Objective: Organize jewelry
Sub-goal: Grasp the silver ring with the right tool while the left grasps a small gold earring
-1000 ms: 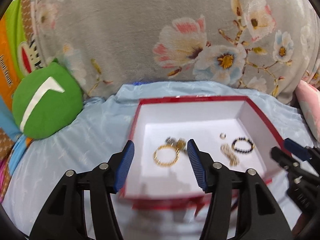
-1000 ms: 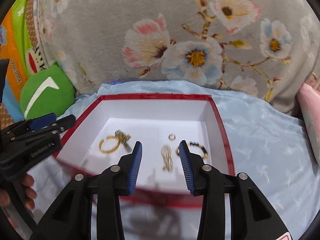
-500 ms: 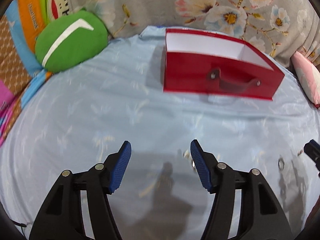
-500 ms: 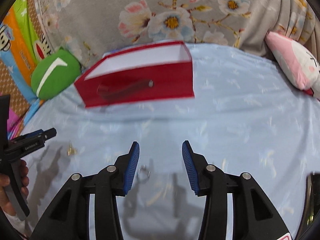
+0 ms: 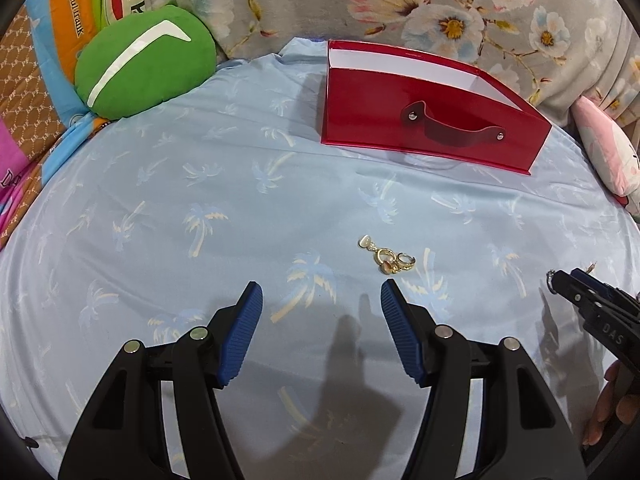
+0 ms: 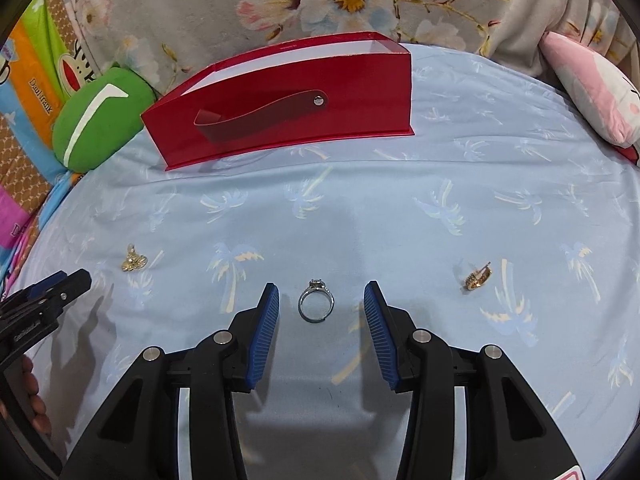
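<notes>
A red box with a strap handle stands at the back of the blue palm-print sheet; it also shows in the right wrist view. My left gripper is open and empty; a small cluster of gold earrings lies just beyond its right finger. My right gripper is open, its fingers either side of a silver ring lying on the sheet. A gold earring lies to its right, and the gold cluster to its left.
A green round cushion sits at the back left and a pink pillow at the right. A grey floral blanket rises behind the box. The blue sheet spreads between box and grippers.
Both grippers have pulled back from over the box's inside and come down low over the sheet. The loose jewelry has come into view in front of them.
</notes>
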